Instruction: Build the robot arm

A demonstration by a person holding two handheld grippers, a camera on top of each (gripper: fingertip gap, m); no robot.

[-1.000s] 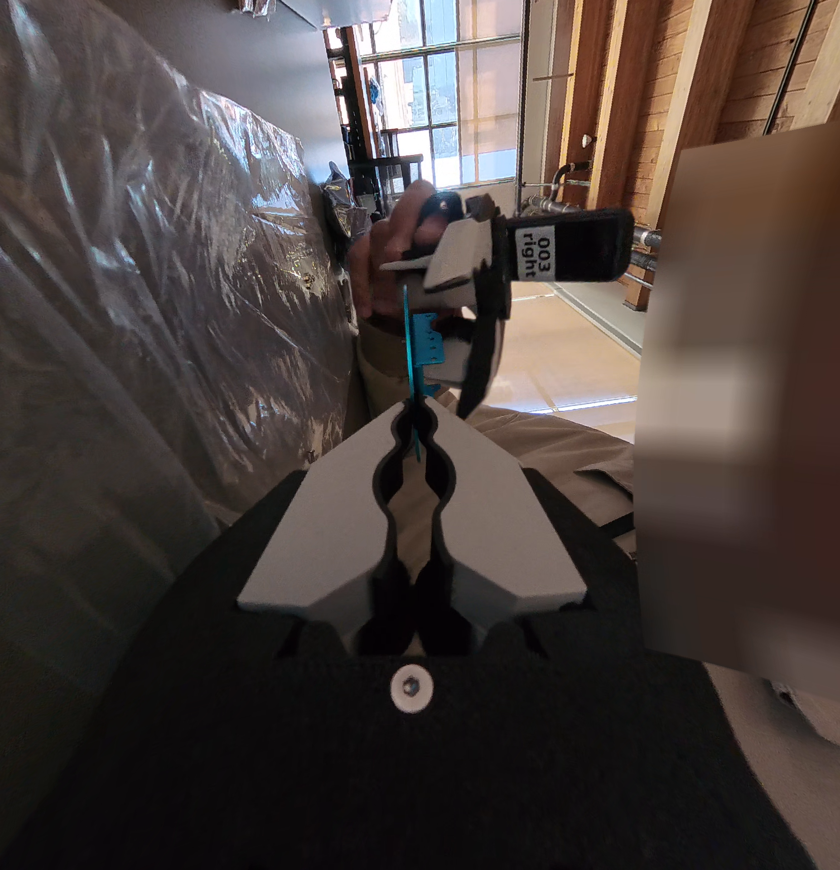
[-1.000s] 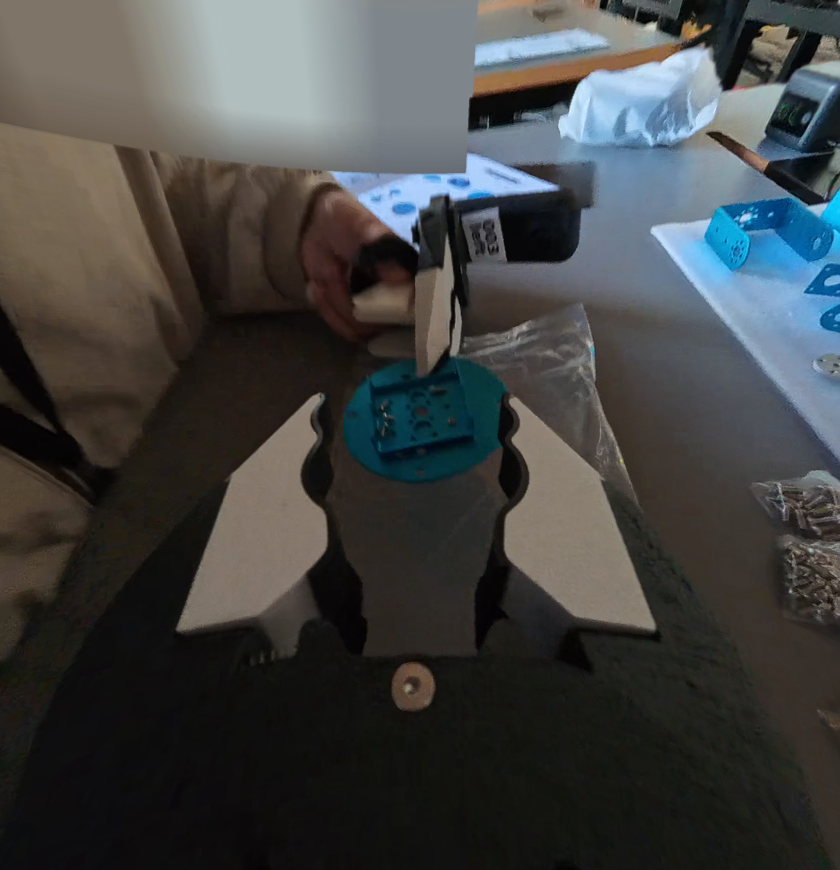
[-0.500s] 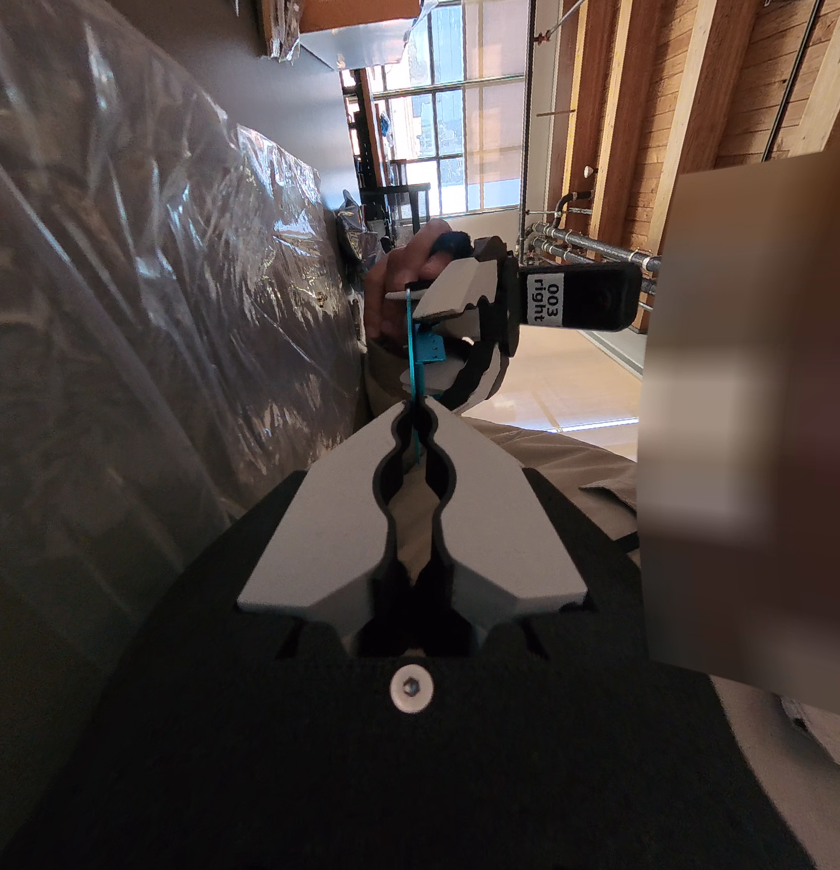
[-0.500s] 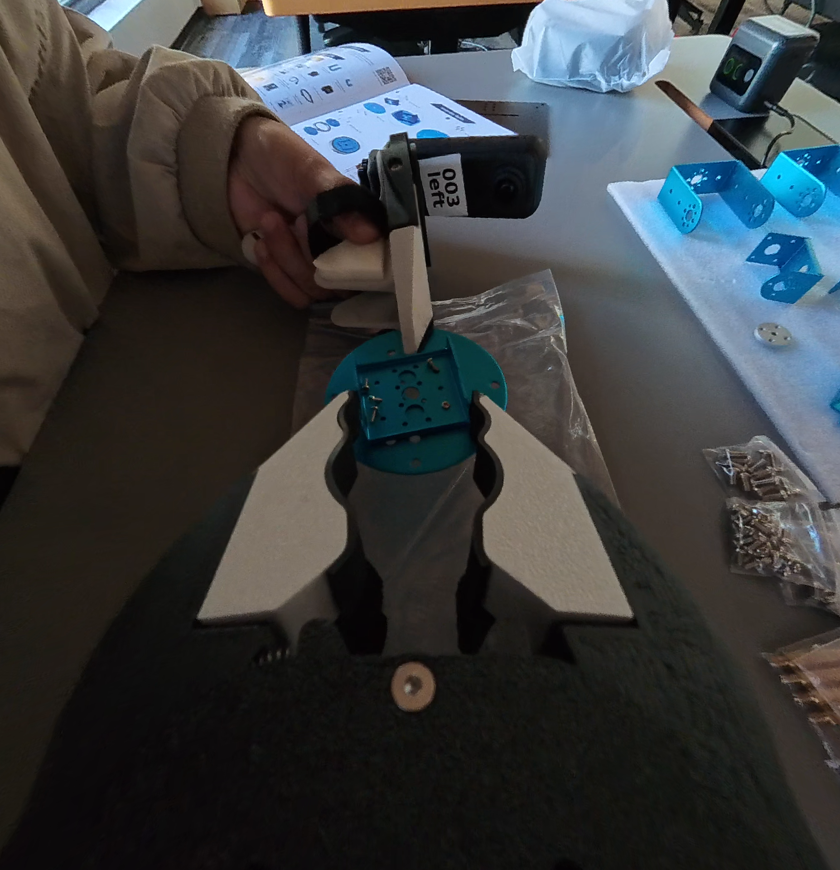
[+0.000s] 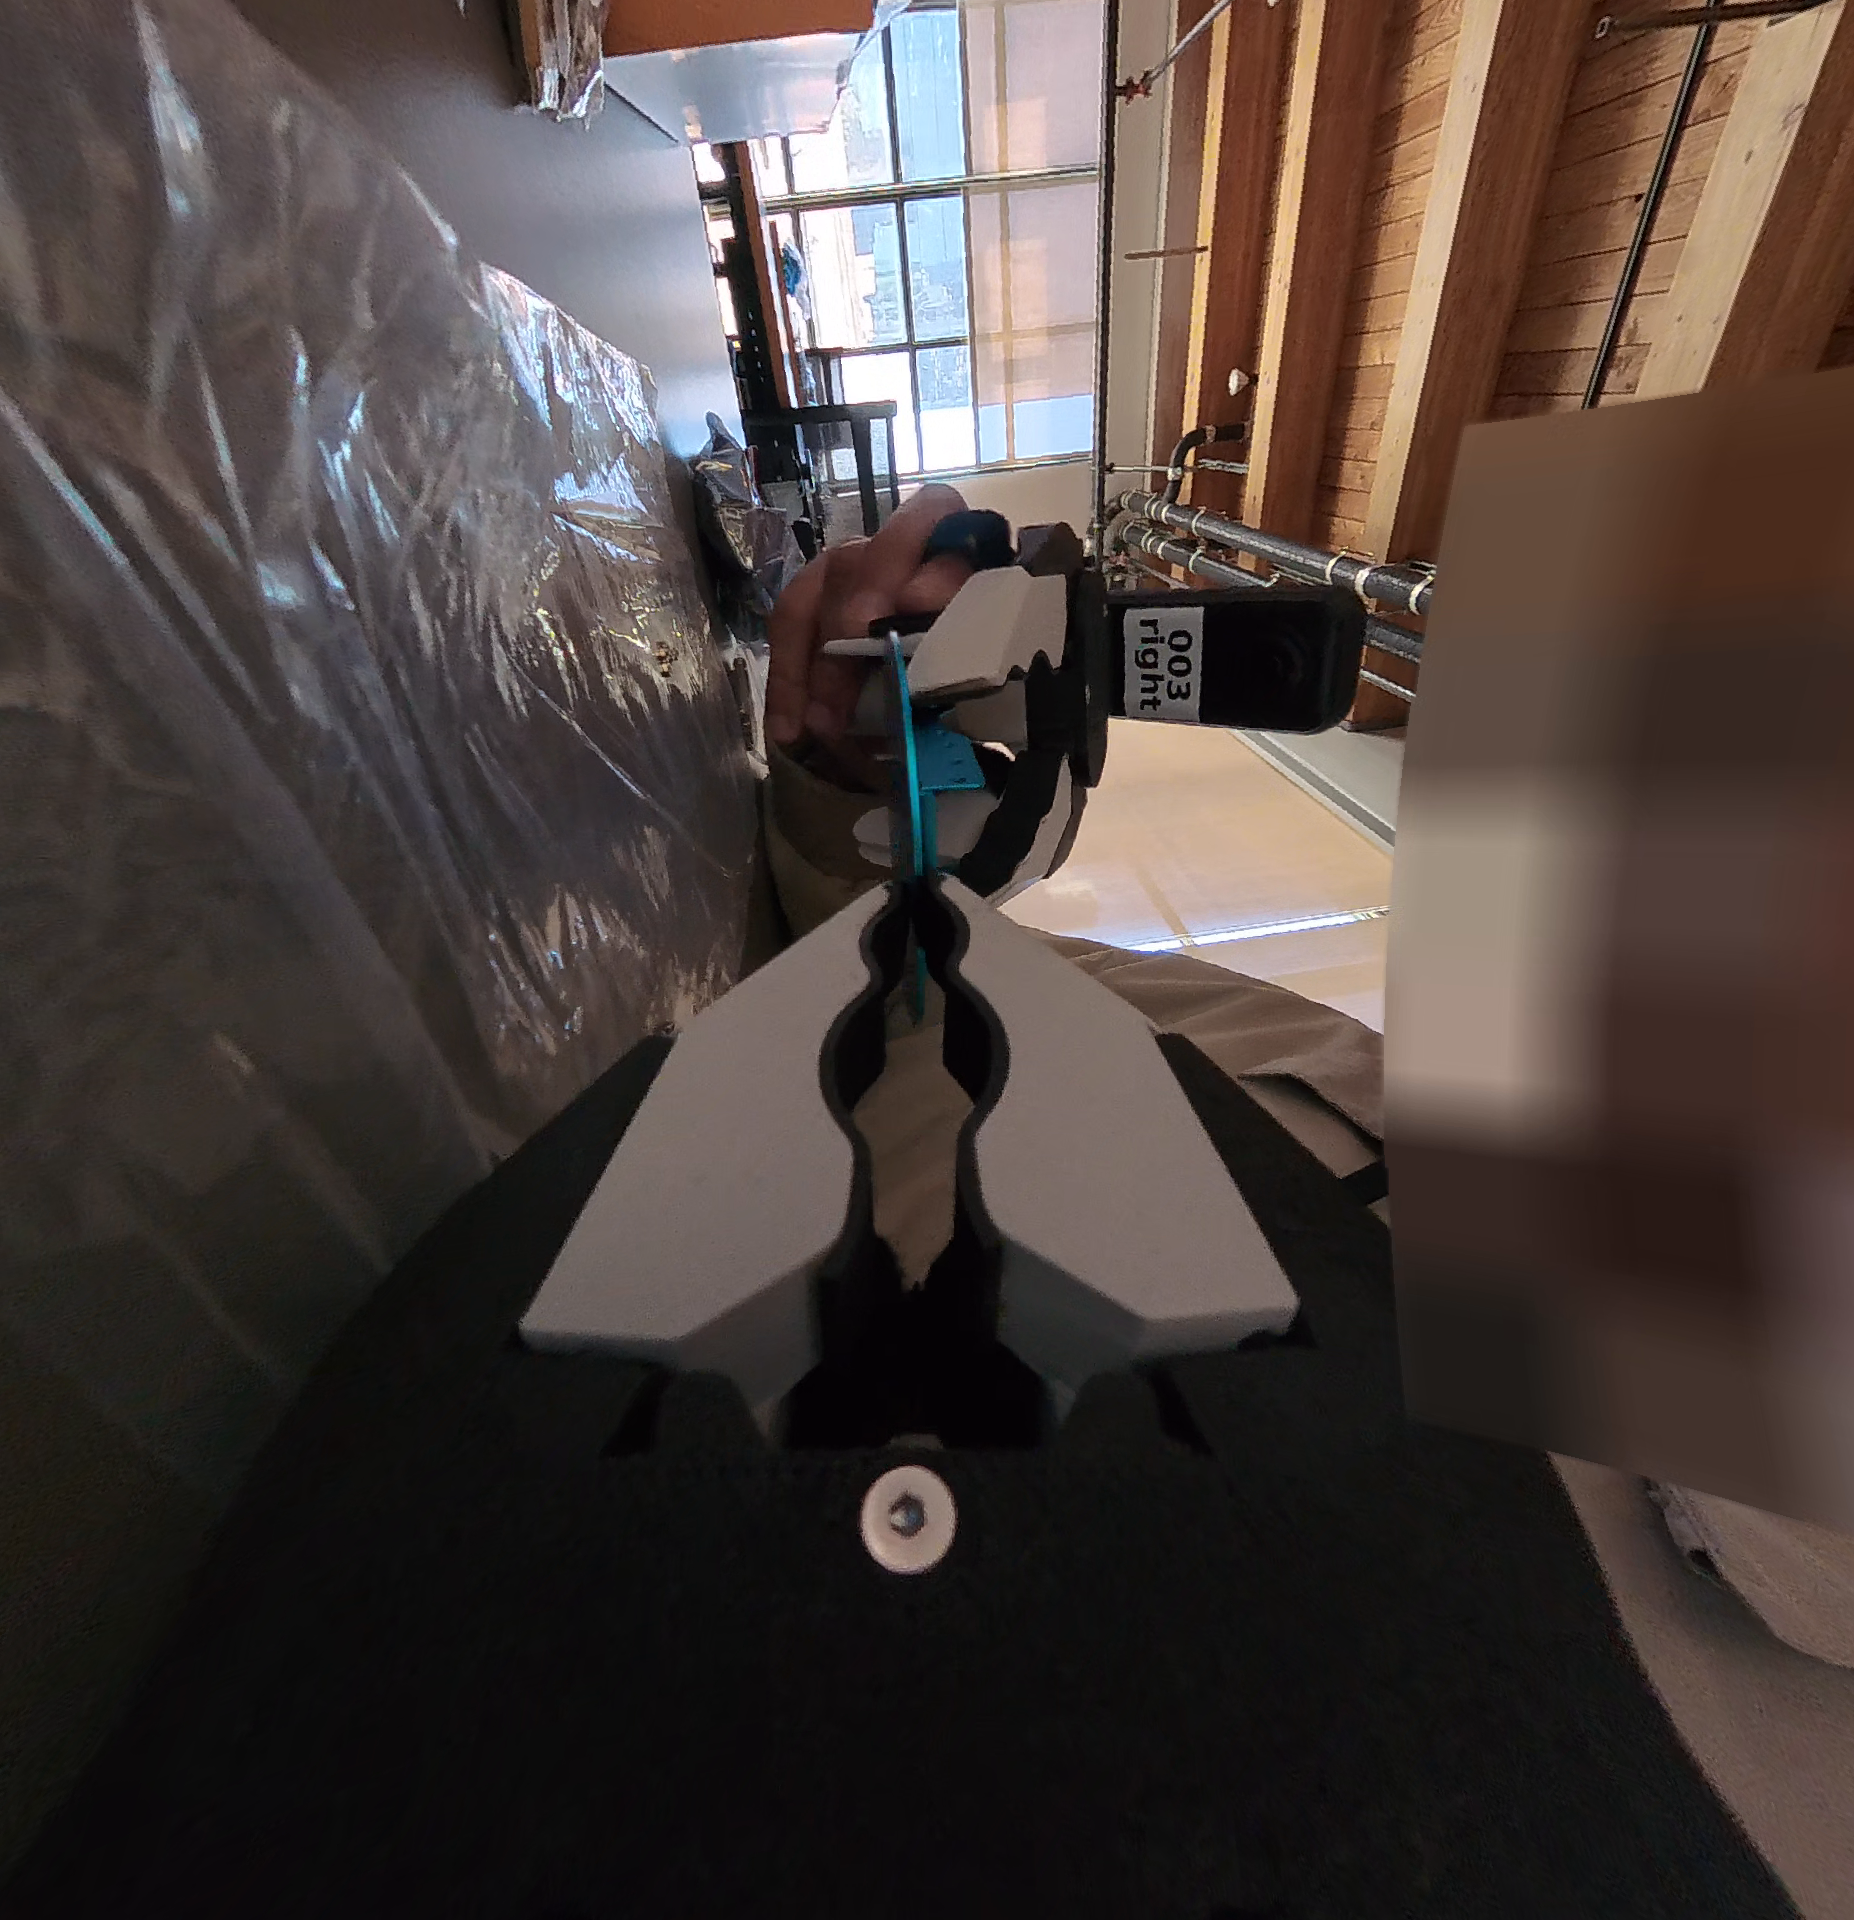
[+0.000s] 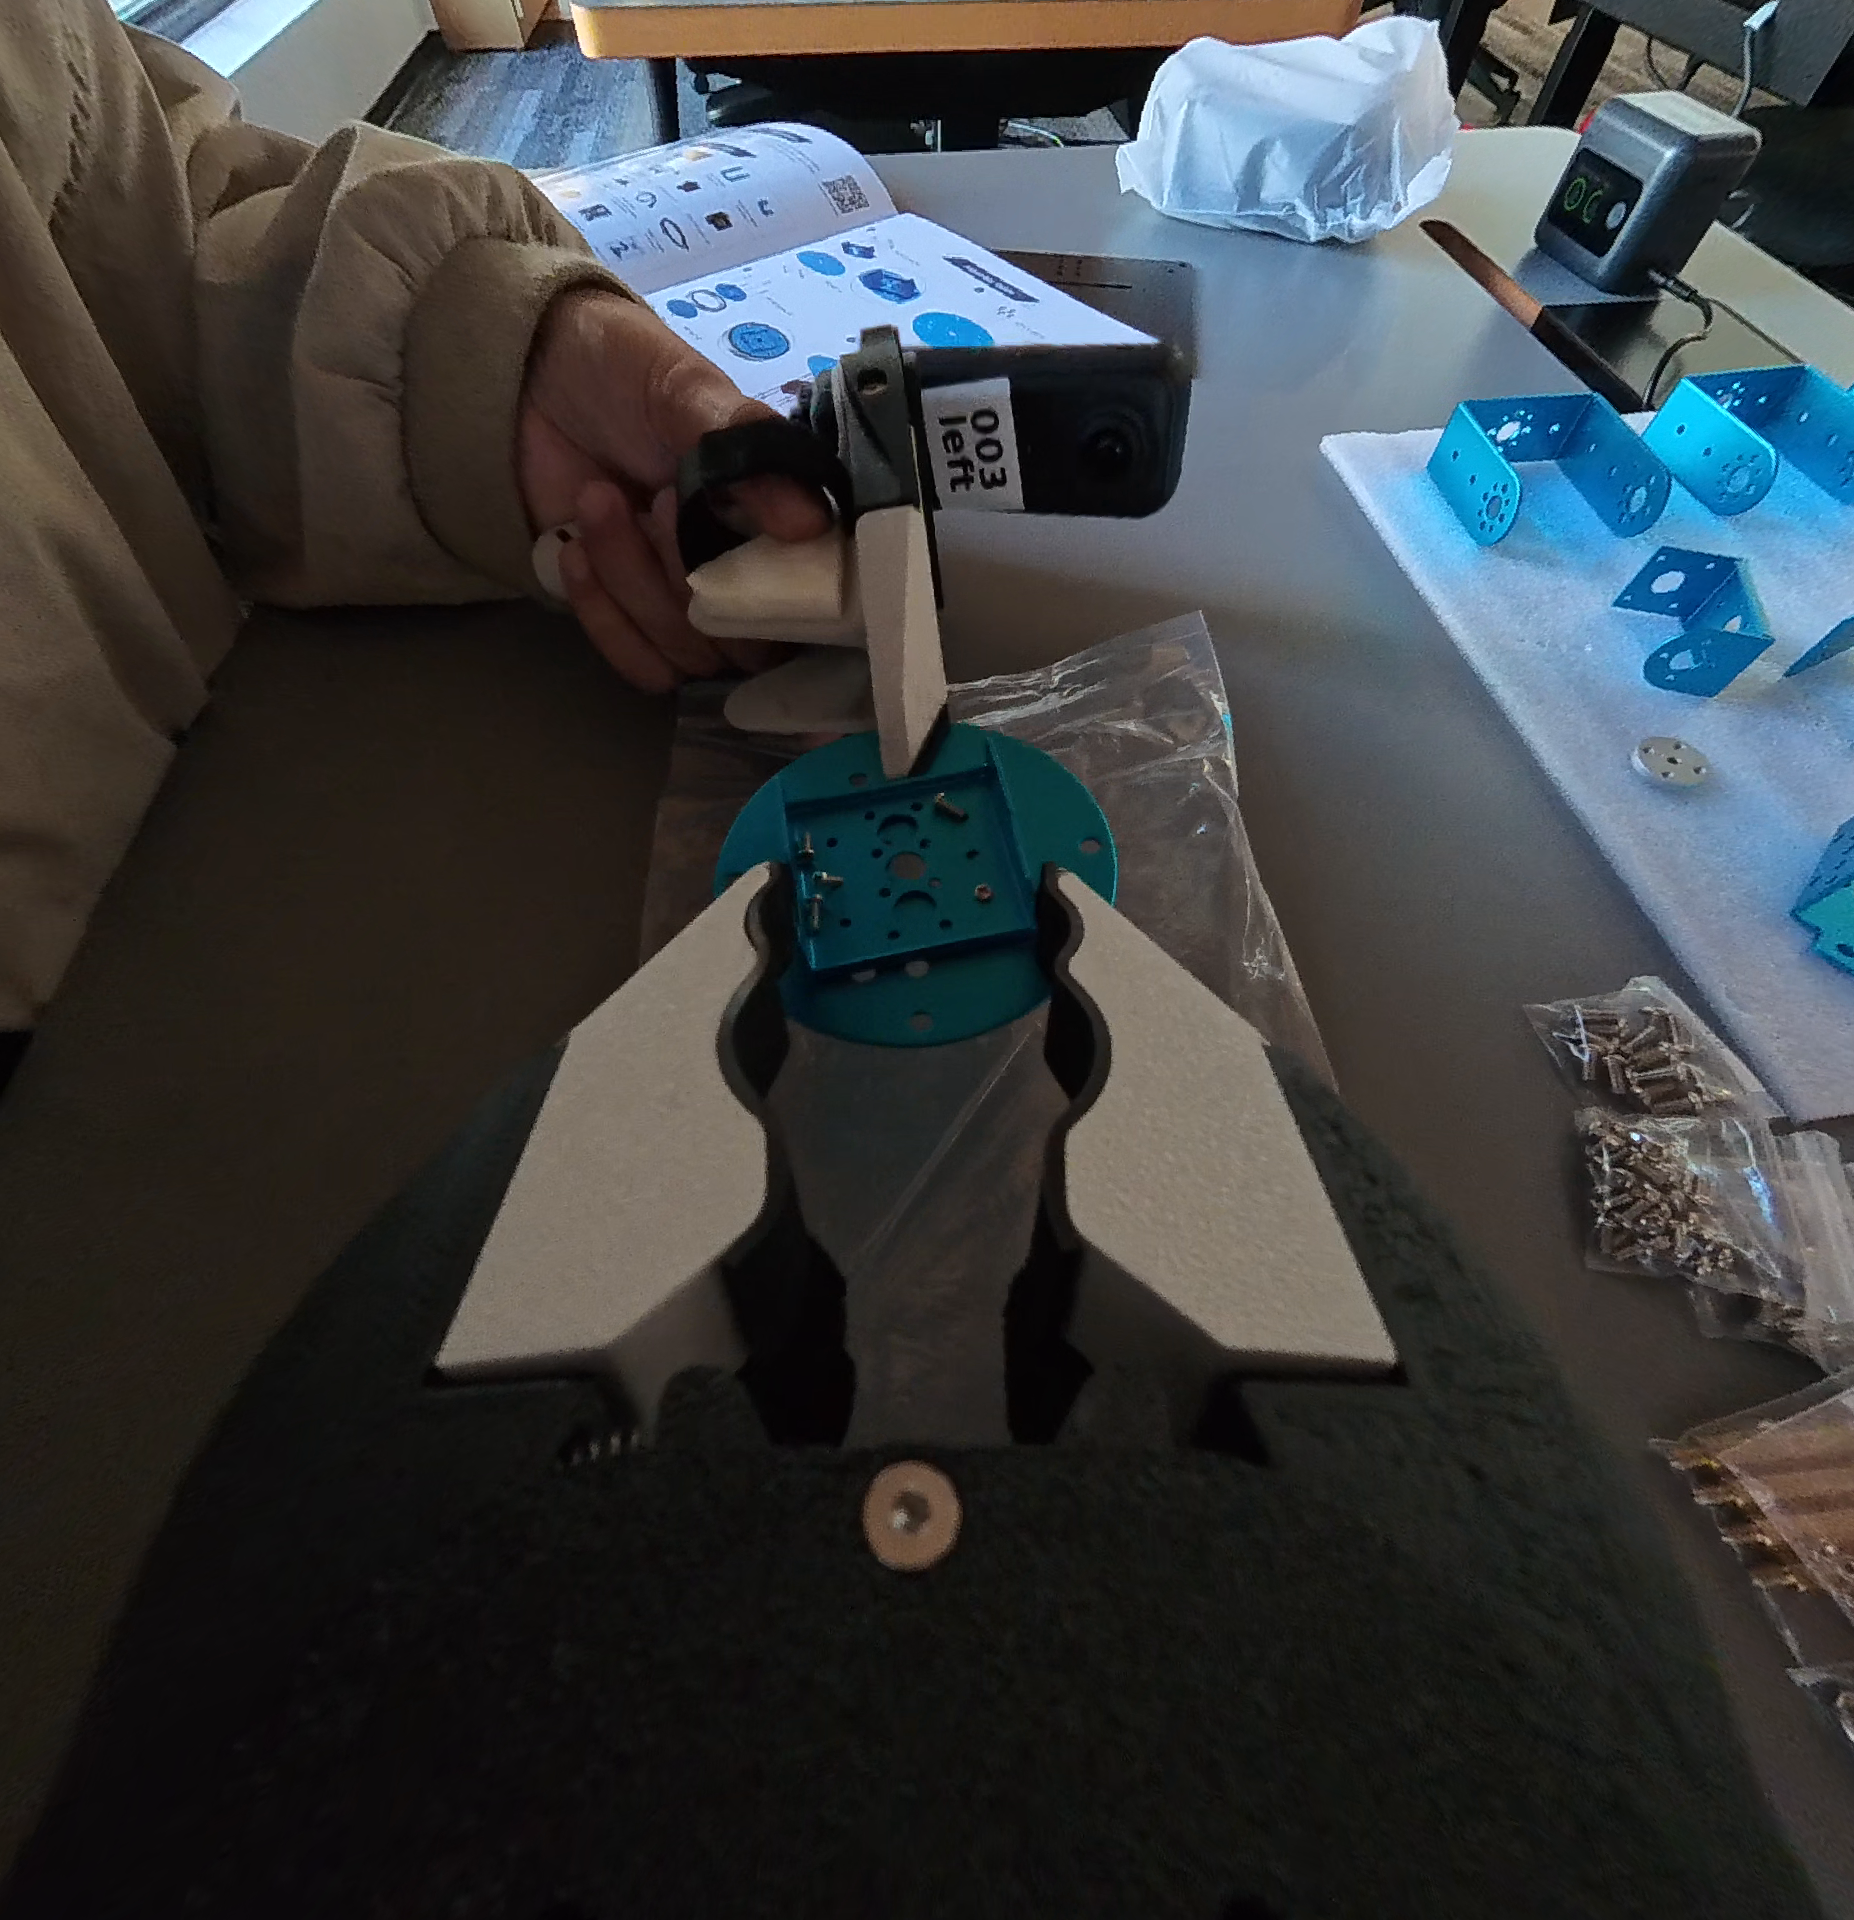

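1. Our left gripper [image 5: 918,914] has its fingers pressed together on the rim of a teal round plate [image 6: 918,883], which it meets edge-on. In the left wrist view the plate shows only as a thin blue sliver between the tips.
2. That grip seems to keep the plate steady and lifted off the table [image 6: 383,831], with its face turned toward our right gripper.
3. A blue square bracket [image 6: 907,883] lies on the plate's face. Several small screws [image 6: 814,873] stand or lie loose in it, some tilted.
4. Our right gripper [image 6: 907,888] has its fingers set apart, one on either side of the bracket. We cannot tell whether they press its walls or only stand just beside them.
5. Below the plate a clear plastic bag [image 6: 1110,748] is spread on the table. We judge it is there to catch any screw that drops.
6. To the right, a white foam sheet [image 6: 1505,644] carries more blue brackets [image 6: 1546,457] and a small silver disc [image 6: 1671,767], well apart from the grippers.
7. Bags of screws [image 6: 1650,1174] lie nearer, at the right edge.
8. An open instruction booklet [image 6: 777,249] lies behind our left hand [image 6: 632,478], where we can consult it.
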